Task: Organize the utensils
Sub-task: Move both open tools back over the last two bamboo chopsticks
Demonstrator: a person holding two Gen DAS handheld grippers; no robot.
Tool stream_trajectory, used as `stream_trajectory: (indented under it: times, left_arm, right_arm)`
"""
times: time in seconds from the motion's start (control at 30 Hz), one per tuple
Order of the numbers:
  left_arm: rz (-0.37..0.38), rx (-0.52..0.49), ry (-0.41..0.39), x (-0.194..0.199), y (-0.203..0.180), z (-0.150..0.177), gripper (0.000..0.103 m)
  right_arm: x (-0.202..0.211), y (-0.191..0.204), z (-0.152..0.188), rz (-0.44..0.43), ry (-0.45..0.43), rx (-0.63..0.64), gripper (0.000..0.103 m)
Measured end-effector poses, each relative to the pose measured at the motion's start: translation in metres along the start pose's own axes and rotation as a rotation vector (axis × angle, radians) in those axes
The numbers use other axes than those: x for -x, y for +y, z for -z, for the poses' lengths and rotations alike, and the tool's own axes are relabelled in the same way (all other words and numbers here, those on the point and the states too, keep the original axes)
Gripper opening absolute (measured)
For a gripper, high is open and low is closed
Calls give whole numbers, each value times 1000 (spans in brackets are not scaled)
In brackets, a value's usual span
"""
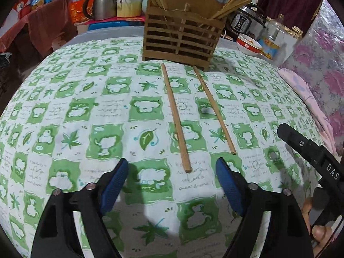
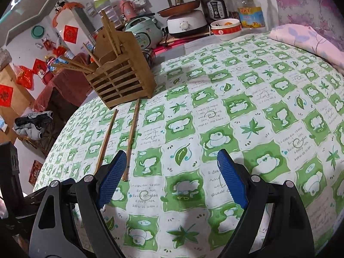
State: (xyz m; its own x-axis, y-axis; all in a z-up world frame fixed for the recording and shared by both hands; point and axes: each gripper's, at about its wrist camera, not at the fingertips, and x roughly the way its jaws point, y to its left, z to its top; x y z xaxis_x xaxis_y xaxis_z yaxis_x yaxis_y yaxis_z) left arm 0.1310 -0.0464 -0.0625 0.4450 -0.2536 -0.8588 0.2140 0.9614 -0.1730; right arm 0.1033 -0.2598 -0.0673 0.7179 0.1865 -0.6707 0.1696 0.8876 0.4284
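Green-and-white patterned cloth (image 1: pixel 86 111) covers the whole table, and a slatted wooden holder (image 1: pixel 180 36) stands toward its far edge, already stuffed with chopsticks. Cookers, a kettle and a bowl crowd behind the holder. Two loose chopsticks lie on the cloth just in front of the holder, running back toward the person: the left chopstick (image 1: pixel 176 118) and the right chopstick (image 1: pixel 214 109), near each other but apart. The left gripper (image 1: pixel 172 185) hangs released just short of the left chopstick's near end, nothing between its pads. The right gripper (image 2: pixel 172 176) is also released and empty, farther from the holder. I'd worry that thin round sticks on soft cloth may roll or slip from a pinch, or that the pads snag the fabric.
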Motion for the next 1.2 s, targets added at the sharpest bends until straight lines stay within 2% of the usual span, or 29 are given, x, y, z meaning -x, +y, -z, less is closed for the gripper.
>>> stream_trajectory:
  times: [0.03,0.1,0.13,0.23,0.3,0.37,0.43,0.6,0.73,0.93,1.03,1.2]
  left_arm:
    - [0,-1,2,-1,-1,0,72]
    - [-2,-4,8,-5,-3,-1,59]
    - [-17,-11,4,-7,-5,-2,57]
    - [-21,-25,-4,-9,-9,-4,38]
    - [-17,-39,-1,-12,-12,-4,14]
    - [-44,-64,-3,-13,-16,-3,6]
    - [-90,-54,-19,-10,-11,-5,6]
    - [-135,46,-35,5,30,-5,6]
    - [-111,147,-16,4,65,-5,6]
    - [-90,144,-23,3,65,-9,8]
    - [-61,158,-23,4,67,-8,14]
    - [-19,163,-28,3,65,-9,32]
  right_arm:
    - [0,0,0,0,0,0,83]
    - [0,0,0,2,0,-1,83]
    - [0,-1,0,3,0,-3,83]
    - [-1,-1,-1,5,2,-8,83]
    - [-1,-2,-1,5,3,-12,83]
    - [-1,-3,-1,4,5,-14,83]
    - [-1,-2,-1,1,6,-14,83]
    - [-2,3,1,-6,8,13,83]
    - [-1,18,5,-12,5,92,81]
    - [-3,41,12,-49,34,208,72]
    - [-6,45,15,-66,58,227,69]
    - [-10,54,20,-87,97,268,63]
